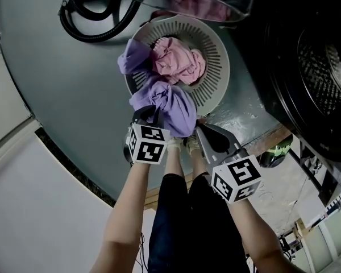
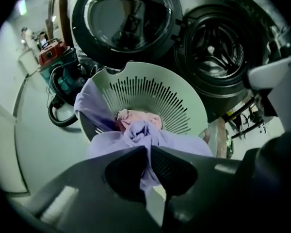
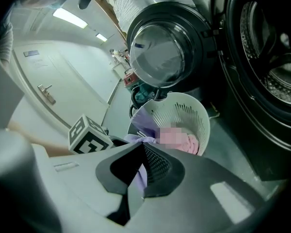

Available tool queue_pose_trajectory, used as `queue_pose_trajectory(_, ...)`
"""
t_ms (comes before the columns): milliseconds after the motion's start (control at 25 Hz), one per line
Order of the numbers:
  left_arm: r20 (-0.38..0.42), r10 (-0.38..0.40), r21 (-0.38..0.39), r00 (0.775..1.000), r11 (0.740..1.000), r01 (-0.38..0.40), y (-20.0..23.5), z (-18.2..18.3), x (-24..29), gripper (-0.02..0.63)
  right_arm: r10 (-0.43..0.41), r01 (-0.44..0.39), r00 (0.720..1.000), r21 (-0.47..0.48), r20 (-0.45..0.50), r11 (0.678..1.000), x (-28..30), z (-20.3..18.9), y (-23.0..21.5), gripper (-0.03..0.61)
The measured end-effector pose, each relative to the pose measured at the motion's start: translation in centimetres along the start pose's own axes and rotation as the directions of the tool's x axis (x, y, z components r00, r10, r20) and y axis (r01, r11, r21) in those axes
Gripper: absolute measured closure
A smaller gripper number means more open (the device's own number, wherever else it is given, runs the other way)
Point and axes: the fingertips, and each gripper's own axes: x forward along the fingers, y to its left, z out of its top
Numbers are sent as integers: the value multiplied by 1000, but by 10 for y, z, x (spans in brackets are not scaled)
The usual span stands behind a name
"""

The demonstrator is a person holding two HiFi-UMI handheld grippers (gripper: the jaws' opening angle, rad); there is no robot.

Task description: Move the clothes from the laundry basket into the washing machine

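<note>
Left tongs (image 1: 152,114): clamped on a thick fold of the lavender garment (image 1: 169,102), with the cloth pinched flat between the jaws.
Right tongs (image 1: 200,127): closed on the same lavender cloth, and a strip of it hangs down through the jaws.
Lavender garment: bunched over the near rim of the laundry basket (image 1: 220,53). More lavender is draped over the far-left rim, and I can't tell whether it is one piece or two.
Pink garment (image 1: 181,62): crumpled inside the basket, behind the lavender bundle.
Basket: on the grey floor, just beside the washing machine (image 1: 321,75), whose door stands open.
Handling: light, limp and not fragile. It will likely sag and trail, so I'd lift it well clear of the rim. Gripping bunched folds looks the surest hold, since a thin edge could slip out.
</note>
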Motion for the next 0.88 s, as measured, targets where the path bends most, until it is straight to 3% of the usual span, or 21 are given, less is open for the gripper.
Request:
queue_pose_trajectory(80,36,-29,-29,999,999,30,-3,7,-12,598,-16,16,1000,-13,9,1000,-5,6,-4,549)
queue_pose_trajectory(320,106,-99,31,989,995,96,-27,25,-59,600,-34,35,999,-57,18,998,-22,25,0,549)
queue_pose_trajectory(520,203,-190,30,961,982,188,-48,58,-106,601,72,-75,997,-103,-31,992,-30,30,23,524)
queue_pose_trajectory(640,269,-271,17,924,961,276,-63,83,-134,601,123,-129,991,-176,-43,976,-34,35,32,314)
queue_pose_trajectory(760,326,-359,41,875,930,366,-81,107,-164,601,127,-127,992,-270,-19,955,-44,46,36,269)
queue_pose_trajectory(880,386,-449,98,806,889,448,-93,135,-188,601,127,-114,992,-369,11,923,-49,63,36,183)
